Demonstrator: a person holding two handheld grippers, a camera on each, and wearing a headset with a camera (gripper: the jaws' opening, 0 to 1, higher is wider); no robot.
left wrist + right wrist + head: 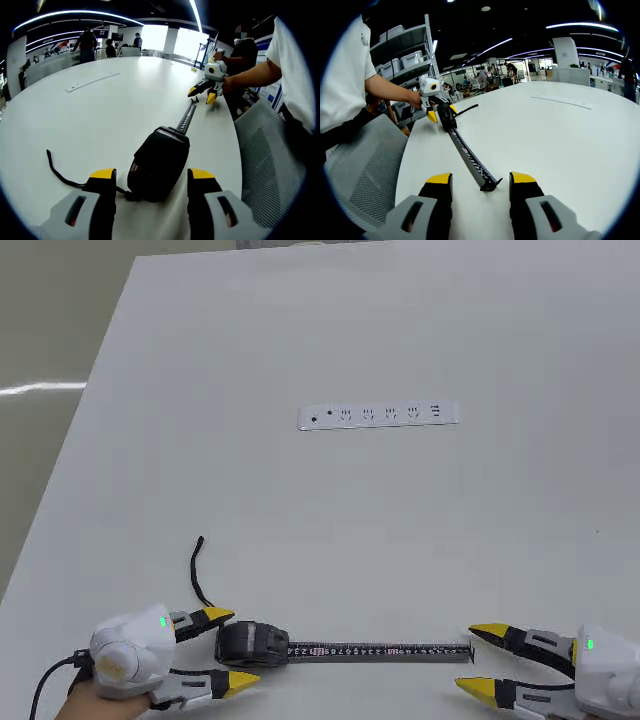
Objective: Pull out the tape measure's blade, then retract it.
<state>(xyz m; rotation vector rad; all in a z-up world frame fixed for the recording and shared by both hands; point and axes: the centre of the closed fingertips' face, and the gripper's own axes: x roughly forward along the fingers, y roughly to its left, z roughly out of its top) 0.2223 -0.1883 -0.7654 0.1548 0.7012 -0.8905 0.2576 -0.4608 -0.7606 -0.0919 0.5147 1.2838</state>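
White tabletop (400, 520) stretches wide between the work and a power strip (378, 416) lying well away toward the far side. Its left edge runs on a slant in the head view. The tape measure (252, 643) lies close to the near edge, its black case to the left and its blade (380, 650) drawn out flat along the table to the right. The left gripper (235, 648) straddles the case with its yellow-tipped jaws apart, one on each side, not pressed onto it. A thin black strap (200, 575) trails from the case across the table behind it. The right gripper (480, 657) has its jaws spread either side of the blade's end hook (490, 185), which sits between them untouched. A grey mesh chair (365, 165) stands just beyond the near edge.
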